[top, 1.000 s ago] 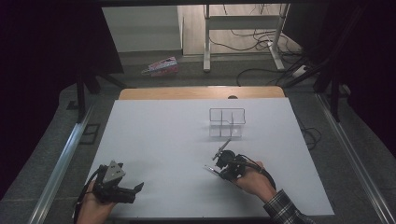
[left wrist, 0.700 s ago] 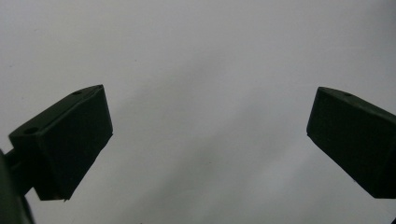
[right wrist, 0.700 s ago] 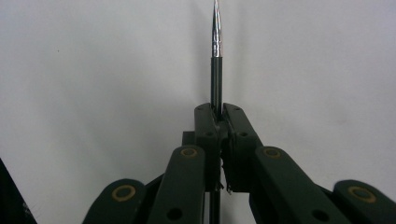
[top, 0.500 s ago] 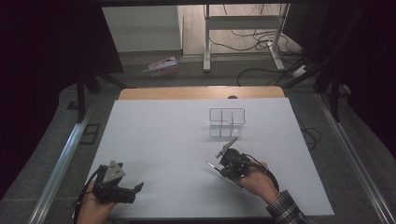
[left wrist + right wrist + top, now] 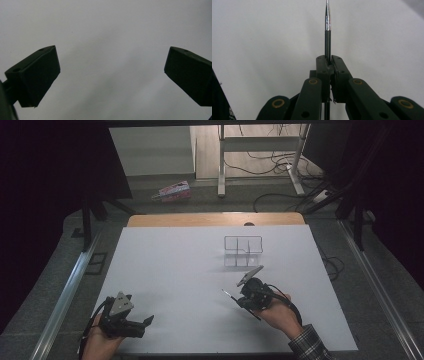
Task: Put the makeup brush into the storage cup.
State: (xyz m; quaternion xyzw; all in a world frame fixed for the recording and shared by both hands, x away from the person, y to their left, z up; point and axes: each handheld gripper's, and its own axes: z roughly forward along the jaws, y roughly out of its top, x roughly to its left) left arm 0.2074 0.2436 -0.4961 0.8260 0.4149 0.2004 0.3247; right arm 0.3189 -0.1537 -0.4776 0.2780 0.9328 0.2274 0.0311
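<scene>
The right gripper's [image 5: 328, 65] fingers [image 5: 340, 72] are clamped on one thin pen [image 5: 327, 32], gripped mid-shaft, likely so its metal tip can be aimed. The left gripper [image 5: 131, 324] rests low near the tabletop [image 5: 175, 270] edge, its fingers [image 5: 37, 72] spread wide and empty. Farther off stands one clear divided holder [image 5: 243, 251], probably the pen's destination.
</scene>
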